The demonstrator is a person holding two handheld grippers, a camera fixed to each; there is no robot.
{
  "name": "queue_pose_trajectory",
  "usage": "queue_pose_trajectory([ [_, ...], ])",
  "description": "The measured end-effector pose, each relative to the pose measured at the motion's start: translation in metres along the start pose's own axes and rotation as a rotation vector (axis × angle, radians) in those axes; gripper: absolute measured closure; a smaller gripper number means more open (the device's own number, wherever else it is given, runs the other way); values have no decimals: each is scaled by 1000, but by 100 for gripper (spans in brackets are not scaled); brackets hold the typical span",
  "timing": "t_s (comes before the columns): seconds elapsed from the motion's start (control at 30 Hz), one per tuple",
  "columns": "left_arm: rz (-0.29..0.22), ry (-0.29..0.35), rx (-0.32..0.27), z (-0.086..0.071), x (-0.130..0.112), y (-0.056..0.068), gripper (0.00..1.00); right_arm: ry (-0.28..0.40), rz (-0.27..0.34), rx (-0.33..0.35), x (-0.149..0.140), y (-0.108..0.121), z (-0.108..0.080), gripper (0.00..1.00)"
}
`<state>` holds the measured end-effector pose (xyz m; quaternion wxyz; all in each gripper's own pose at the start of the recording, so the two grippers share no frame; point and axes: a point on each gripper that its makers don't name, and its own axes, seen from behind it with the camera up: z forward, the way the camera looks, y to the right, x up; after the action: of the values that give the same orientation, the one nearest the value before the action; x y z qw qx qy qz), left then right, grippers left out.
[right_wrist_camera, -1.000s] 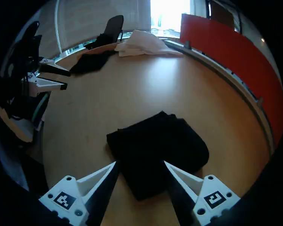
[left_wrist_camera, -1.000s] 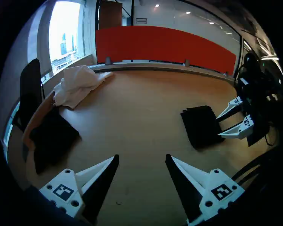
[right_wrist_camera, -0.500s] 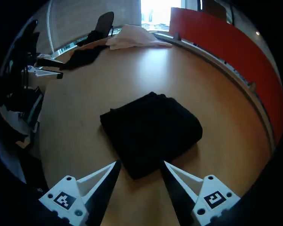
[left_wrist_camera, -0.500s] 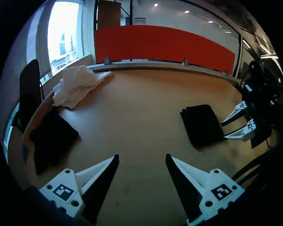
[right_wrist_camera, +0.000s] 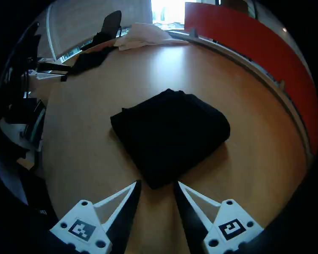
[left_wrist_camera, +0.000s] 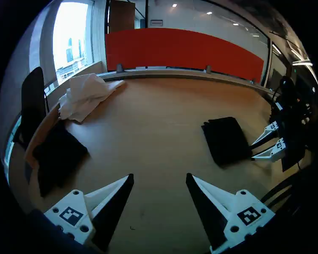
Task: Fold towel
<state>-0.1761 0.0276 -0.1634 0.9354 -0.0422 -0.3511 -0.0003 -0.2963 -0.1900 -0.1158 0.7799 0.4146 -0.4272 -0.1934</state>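
A folded black towel [right_wrist_camera: 171, 131] lies flat on the wooden table [right_wrist_camera: 252, 139]. Its near corner sits just ahead of my right gripper [right_wrist_camera: 157, 183], whose fingers stand a narrow gap apart with nothing pressed between them. In the left gripper view the same towel [left_wrist_camera: 224, 139] lies at the right, with the right gripper [left_wrist_camera: 257, 150] at its outer edge. My left gripper [left_wrist_camera: 159, 175] hovers wide open over bare table, well away from the towel. It also appears far off [right_wrist_camera: 61, 73] in the right gripper view.
A crumpled white towel [left_wrist_camera: 85, 95] lies at the far left of the table and a loose black cloth [left_wrist_camera: 57, 154] at its left edge. A dark chair [left_wrist_camera: 32, 106] stands behind them. A red panel [left_wrist_camera: 184, 48] runs along the far edge.
The right gripper has drawn back off the black towel to its near corner, and its fingers have come closer together. The left gripper has stayed put.
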Motion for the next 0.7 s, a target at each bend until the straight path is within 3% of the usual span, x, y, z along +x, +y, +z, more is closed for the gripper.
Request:
queue_pose_trajectory([
  [0.2, 0, 0, 1, 0, 0, 0, 9, 2, 19, -7, -3, -1, 1, 56],
  [0.7, 1, -2, 0, -1, -2, 1, 9, 8, 49, -21, -6, -2, 4, 96],
])
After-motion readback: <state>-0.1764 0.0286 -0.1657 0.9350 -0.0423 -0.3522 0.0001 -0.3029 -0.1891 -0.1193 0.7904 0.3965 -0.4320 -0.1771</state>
